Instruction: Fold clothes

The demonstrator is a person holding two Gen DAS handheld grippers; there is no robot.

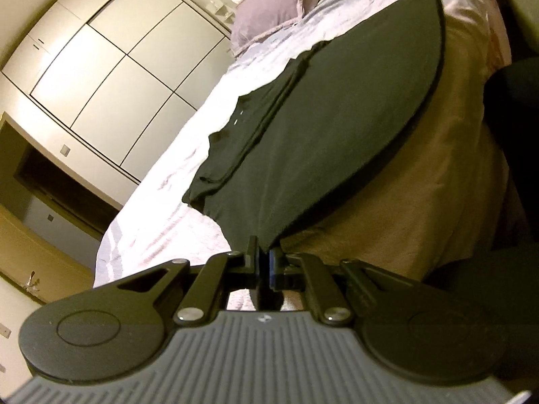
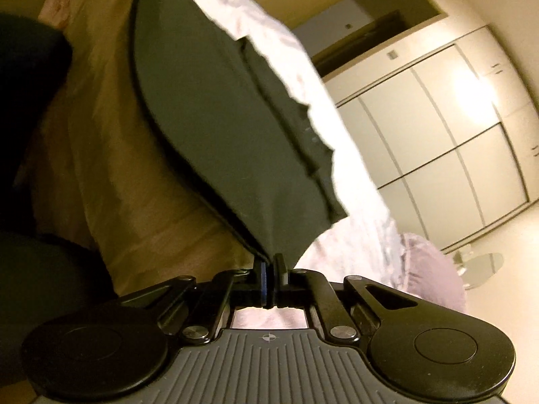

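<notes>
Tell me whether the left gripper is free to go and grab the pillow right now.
Probably not. The left gripper is shut on a corner of the dark garment, which stretches across to the right gripper. The pillow lies far up the bed; it would likely need to release first.

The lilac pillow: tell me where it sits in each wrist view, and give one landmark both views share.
Left wrist view: lilac pillow at top centre, at the far end of the bed.
Right wrist view: lilac pillow at lower right, beside the right gripper.
Shared landmark: the white panelled wardrobe behind the bed.
</notes>
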